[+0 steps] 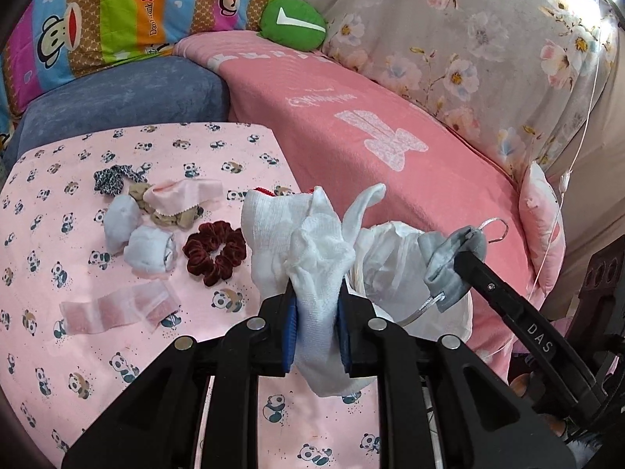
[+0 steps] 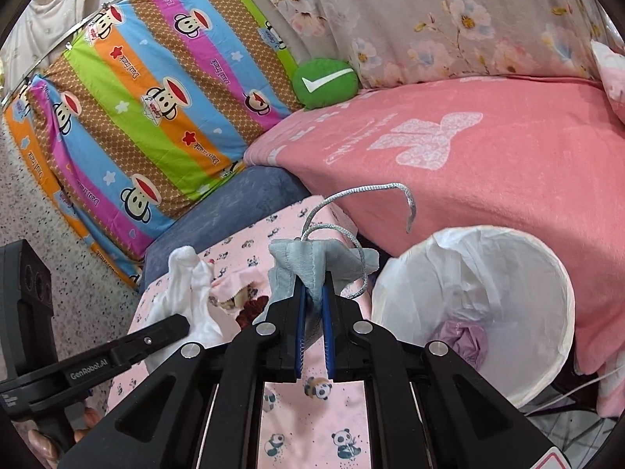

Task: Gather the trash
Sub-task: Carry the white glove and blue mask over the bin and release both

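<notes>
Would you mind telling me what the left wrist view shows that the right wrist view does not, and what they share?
Only the left wrist view shows the dark red scrunchie whole and the two white rolled bundles.

Only the right wrist view shows the bin's inside, with a purple wad.

Both show the left hand-held gripper clamping white cloth, the right hand-held gripper clamping grey fabric, and the white-lined bin.

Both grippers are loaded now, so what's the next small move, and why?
Probably swing the right gripper over the white lined bin and open. It is shut on the grey cloth pouch, and the bin sits just to its right. The left gripper, shut on the white cloth, can follow.
</notes>
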{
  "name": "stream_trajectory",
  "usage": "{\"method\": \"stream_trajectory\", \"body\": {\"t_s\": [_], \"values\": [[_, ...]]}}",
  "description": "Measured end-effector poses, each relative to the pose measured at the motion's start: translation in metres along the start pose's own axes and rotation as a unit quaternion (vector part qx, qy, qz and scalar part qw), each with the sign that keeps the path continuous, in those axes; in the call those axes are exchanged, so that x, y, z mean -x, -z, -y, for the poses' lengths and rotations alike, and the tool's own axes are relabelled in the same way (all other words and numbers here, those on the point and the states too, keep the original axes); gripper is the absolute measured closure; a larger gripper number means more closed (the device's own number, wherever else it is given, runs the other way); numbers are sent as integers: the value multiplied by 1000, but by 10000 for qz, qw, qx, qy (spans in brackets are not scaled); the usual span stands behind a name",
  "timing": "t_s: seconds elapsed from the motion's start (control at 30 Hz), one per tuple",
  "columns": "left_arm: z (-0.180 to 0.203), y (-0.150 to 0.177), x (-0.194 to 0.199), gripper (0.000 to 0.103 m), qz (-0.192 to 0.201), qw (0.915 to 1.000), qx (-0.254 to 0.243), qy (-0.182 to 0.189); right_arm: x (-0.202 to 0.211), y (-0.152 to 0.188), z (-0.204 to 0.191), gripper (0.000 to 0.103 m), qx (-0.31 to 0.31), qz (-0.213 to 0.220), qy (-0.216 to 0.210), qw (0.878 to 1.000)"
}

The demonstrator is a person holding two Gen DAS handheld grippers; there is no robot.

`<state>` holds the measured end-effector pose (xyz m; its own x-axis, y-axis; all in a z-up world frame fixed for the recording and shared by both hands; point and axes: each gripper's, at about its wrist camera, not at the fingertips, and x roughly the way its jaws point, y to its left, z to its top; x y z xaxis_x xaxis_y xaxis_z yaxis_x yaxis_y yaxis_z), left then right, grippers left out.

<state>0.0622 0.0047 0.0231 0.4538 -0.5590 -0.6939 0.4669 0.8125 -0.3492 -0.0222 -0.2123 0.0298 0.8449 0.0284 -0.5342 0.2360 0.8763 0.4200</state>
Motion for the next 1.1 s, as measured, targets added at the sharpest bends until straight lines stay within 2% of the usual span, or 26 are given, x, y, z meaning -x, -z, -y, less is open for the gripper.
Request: {"method": "stream_trajectory", "body": {"t_s": [0.23,0.57,0.8,1.1], "values": [[0,7,-13,85,-193,9998,60,-57,-3,10,8,94,-87,-88,32,9999],[14,1,-10,85,-60,9999,-108,-99,-2,10,15,94,-109,-48,46,9999],[46,-7,-18,85,-18,9990,-451,-62,3,6,27,94,-118,0,172,9998],[97,-5,-57,85,-188,9960,-869,-2,11,3,66,94,-275,52,495,9984]]}}
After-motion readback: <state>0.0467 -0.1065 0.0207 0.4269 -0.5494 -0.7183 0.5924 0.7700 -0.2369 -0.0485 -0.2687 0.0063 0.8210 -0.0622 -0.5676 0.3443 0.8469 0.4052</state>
